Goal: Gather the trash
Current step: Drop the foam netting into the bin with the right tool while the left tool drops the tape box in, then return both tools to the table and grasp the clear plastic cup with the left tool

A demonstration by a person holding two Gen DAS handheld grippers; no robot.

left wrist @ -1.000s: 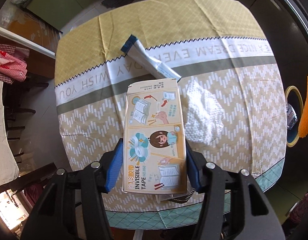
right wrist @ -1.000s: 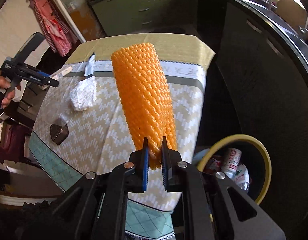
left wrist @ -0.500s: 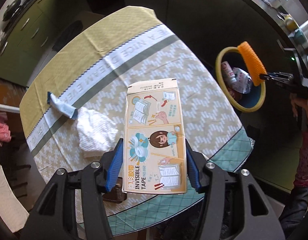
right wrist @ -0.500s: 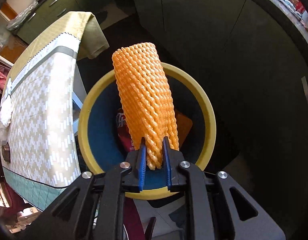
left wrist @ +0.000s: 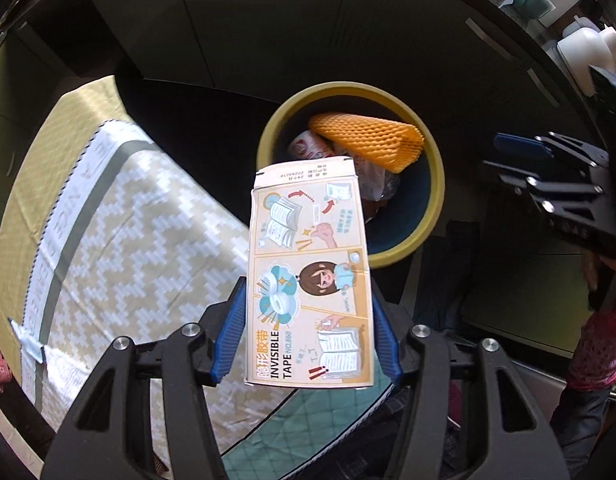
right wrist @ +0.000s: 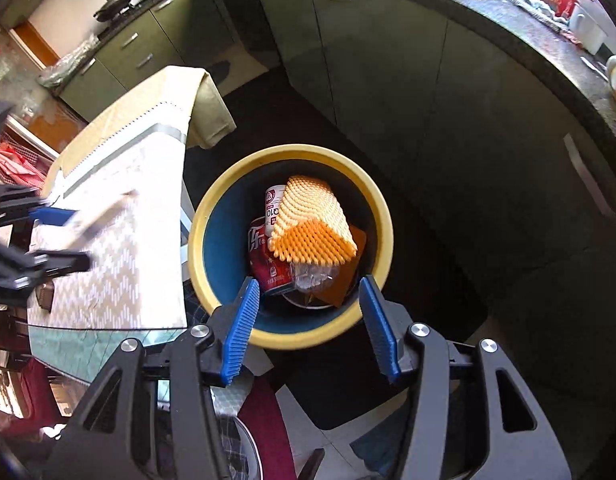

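Observation:
My left gripper (left wrist: 308, 332) is shut on a flat "Invisible Tape" carton (left wrist: 308, 272) and holds it in the air, its far end over the near rim of the yellow-rimmed bin (left wrist: 438, 184). The orange foam net (left wrist: 368, 140) lies inside the bin on cans and wrappers. My right gripper (right wrist: 312, 320) is open and empty above the bin (right wrist: 382, 208), where the orange net (right wrist: 312, 224) rests on a red can (right wrist: 264, 256). The right gripper also shows at the right in the left wrist view (left wrist: 548, 168).
The table with the patterned cloth (left wrist: 120, 216) is left of the bin; a blue-capped tube (left wrist: 28, 344) lies at its far end. Dark cabinets (right wrist: 388, 80) stand behind the bin. A small dark object (right wrist: 46, 300) lies on the table near its edge.
My right gripper opened and let the orange net fall into the bin. My left gripper swung right with the carton, from over the table to the bin's edge.

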